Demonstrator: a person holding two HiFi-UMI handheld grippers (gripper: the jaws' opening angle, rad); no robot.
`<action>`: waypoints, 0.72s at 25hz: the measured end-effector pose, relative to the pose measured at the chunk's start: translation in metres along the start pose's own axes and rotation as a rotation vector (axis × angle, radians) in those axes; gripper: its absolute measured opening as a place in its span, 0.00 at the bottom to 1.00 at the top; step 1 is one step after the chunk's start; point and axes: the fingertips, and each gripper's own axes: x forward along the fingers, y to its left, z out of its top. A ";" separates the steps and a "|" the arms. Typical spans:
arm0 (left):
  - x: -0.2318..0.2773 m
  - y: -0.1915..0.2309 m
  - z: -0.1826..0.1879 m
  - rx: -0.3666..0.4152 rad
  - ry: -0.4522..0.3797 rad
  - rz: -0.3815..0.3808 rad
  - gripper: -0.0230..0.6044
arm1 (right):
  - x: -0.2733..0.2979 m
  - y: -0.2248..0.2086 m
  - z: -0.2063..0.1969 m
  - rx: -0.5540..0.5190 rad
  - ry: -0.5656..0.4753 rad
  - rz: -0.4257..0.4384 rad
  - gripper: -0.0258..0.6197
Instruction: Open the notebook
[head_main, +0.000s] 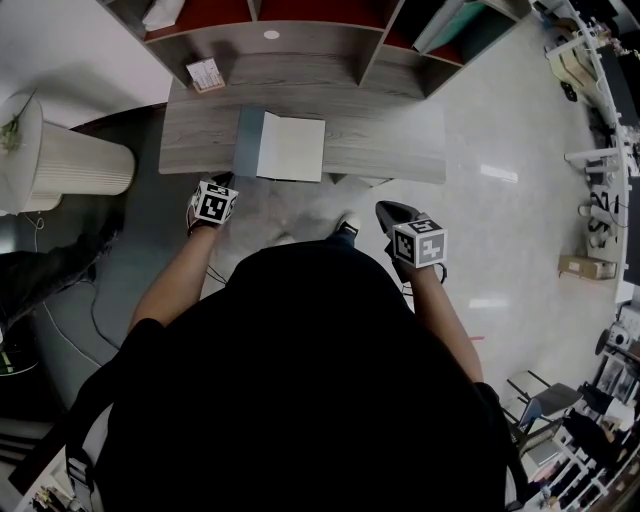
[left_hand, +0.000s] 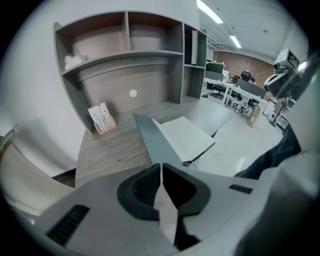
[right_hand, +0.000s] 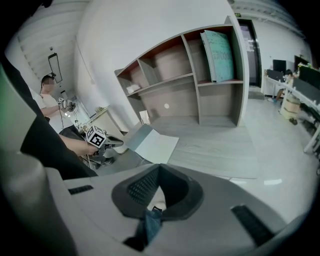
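Note:
The notebook (head_main: 291, 148) lies open at the front edge of the wooden desk (head_main: 385, 135). Its grey cover (head_main: 248, 141) is turned to the left and a blank white page faces up. In the left gripper view the notebook (left_hand: 184, 136) sits just beyond the jaws, its grey cover (left_hand: 154, 141) slanting. My left gripper (head_main: 221, 184) hangs just off the desk's front edge, below and left of the notebook, shut and empty (left_hand: 161, 166). My right gripper (head_main: 393, 213) is further right, off the desk and over the floor, shut with nothing held (right_hand: 159, 168).
A shelf unit (head_main: 270, 40) stands at the desk's back, with a small card box (head_main: 205, 75) below it and a teal book (right_hand: 220, 55) in a right compartment. A white pleated cylinder (head_main: 75, 165) stands at the left. A person (right_hand: 47, 100) sits far off.

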 end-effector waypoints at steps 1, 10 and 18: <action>-0.001 0.000 -0.001 -0.001 0.003 -0.001 0.07 | -0.001 0.001 -0.001 0.001 -0.002 0.000 0.04; -0.010 0.002 -0.012 -0.013 -0.007 0.008 0.07 | -0.007 0.003 0.001 -0.036 -0.019 -0.017 0.04; -0.021 0.005 -0.010 -0.041 -0.023 0.015 0.07 | -0.011 -0.002 0.008 -0.058 -0.033 -0.032 0.04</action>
